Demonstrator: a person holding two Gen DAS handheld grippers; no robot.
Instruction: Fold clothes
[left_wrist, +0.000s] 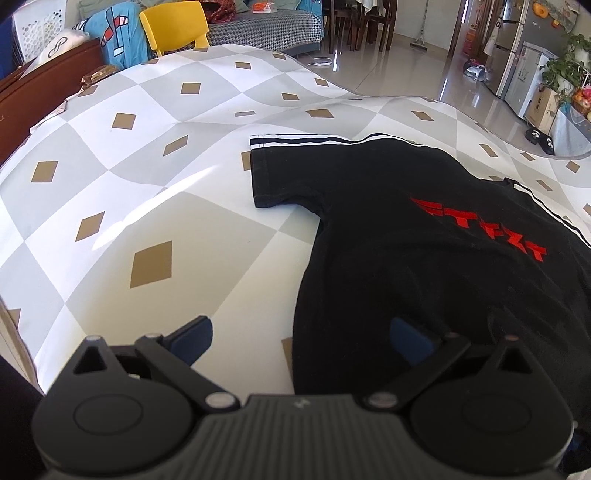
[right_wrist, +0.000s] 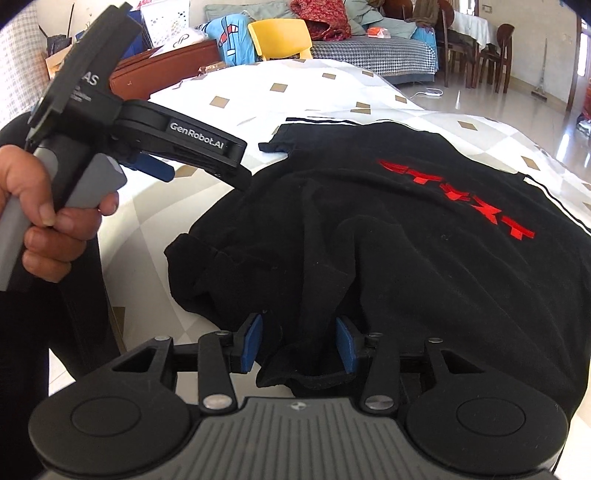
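A black T-shirt (left_wrist: 424, 236) with red lettering and white shoulder stripes lies on the table, one sleeve (left_wrist: 280, 173) spread to the left. It also shows in the right wrist view (right_wrist: 424, 229), with its near hem bunched up. My left gripper (left_wrist: 301, 341) is open wide at the shirt's near left edge, one pad over the tablecloth and the other over the fabric. My right gripper (right_wrist: 299, 343) is partly open with a bunched fold of the hem lying between its blue pads (right_wrist: 253, 341). The left gripper (right_wrist: 192, 162) appears in the right wrist view, held by a hand.
The table wears a grey, white and gold diamond-patterned cloth (left_wrist: 147, 177). Behind it stand a yellow chair (left_wrist: 173, 27), a brown wooden piece (left_wrist: 48, 74) and a sofa with clothes (left_wrist: 266, 22). Shiny floor (left_wrist: 406, 74) lies to the far right.
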